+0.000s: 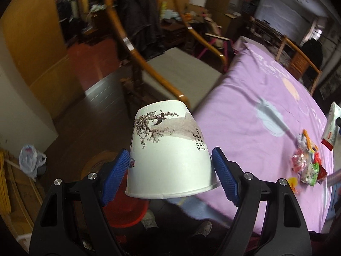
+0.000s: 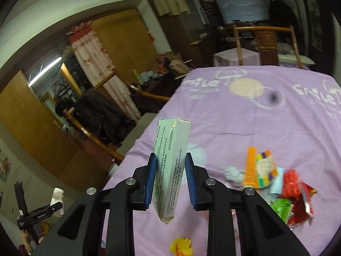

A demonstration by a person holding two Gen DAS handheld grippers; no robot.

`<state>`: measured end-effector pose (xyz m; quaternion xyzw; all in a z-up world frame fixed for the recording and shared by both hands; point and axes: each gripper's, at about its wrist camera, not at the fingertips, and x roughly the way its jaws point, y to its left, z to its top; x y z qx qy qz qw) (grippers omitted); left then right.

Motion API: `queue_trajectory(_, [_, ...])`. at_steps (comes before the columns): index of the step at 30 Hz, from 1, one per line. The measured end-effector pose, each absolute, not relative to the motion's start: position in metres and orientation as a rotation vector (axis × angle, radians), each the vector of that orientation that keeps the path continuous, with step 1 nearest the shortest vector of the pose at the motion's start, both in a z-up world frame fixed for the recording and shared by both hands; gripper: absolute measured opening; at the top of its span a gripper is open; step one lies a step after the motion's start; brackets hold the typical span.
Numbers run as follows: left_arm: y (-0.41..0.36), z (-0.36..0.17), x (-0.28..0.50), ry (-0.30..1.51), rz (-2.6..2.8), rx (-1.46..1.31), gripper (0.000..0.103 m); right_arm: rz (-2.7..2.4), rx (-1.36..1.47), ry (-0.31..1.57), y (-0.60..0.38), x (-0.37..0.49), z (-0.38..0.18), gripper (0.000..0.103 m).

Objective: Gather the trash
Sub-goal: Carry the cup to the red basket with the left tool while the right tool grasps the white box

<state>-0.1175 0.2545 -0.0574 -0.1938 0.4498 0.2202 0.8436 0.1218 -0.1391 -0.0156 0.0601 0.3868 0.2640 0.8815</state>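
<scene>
My left gripper (image 1: 170, 151) is shut on a white paper cup (image 1: 168, 140) printed with a branch and a bird. The cup is upside down, with one blue pad (image 1: 117, 172) on each side, and hangs beyond the table's edge above a red bin (image 1: 125, 213) on the floor. My right gripper (image 2: 170, 156) is shut on a white medicine box (image 2: 172, 140), held upright and clear of the purple tablecloth (image 2: 245, 123). That box also shows at the right edge of the left wrist view (image 1: 331, 128). A pile of coloured wrappers (image 2: 277, 183) lies on the cloth to the right of the box.
The wrapper pile (image 1: 307, 164) also shows in the left wrist view. A yellow scrap (image 2: 181, 245) lies near the table's front edge. A wooden armchair (image 1: 162, 72) stands against the table's left side. A plastic bag (image 1: 31, 160) and a person's shoes (image 1: 149, 219) are on the floor.
</scene>
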Motion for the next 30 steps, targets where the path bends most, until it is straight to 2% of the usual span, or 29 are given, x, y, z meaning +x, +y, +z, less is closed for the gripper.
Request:
queue_trajectory(12, [0.335, -0.127, -0.2, 1.088, 0.592, -0.583, 0.08, 0.713, -0.002, 0.892, -0.016, 0.082, -0.014, 0.027])
queue_trajectory(13, [0.339, -0.129, -0.206, 1.092, 0.594, -0.595, 0.083, 0.72, -0.01, 0.898, -0.01, 0.078, -0.014, 0.027])
queue_trajectory(15, [0.346, -0.132, -0.215, 1.094, 0.607, -0.613, 0.088, 0.745, -0.03, 0.914, 0.009, 0.071, -0.014, 0.027])
queue_trajectory(22, [0.372, -0.122, -0.255, 1.064, 0.686, -0.615, 0.089, 0.902, -0.119, 0.984, 0.088, 0.028, -0.026, 0.027])
queue_trajectory(30, [0.398, -0.106, -0.323, 1.037, 0.817, -0.663, 0.089, 1.207, -0.348, 1.159, 0.209, -0.049, -0.07, 0.027])
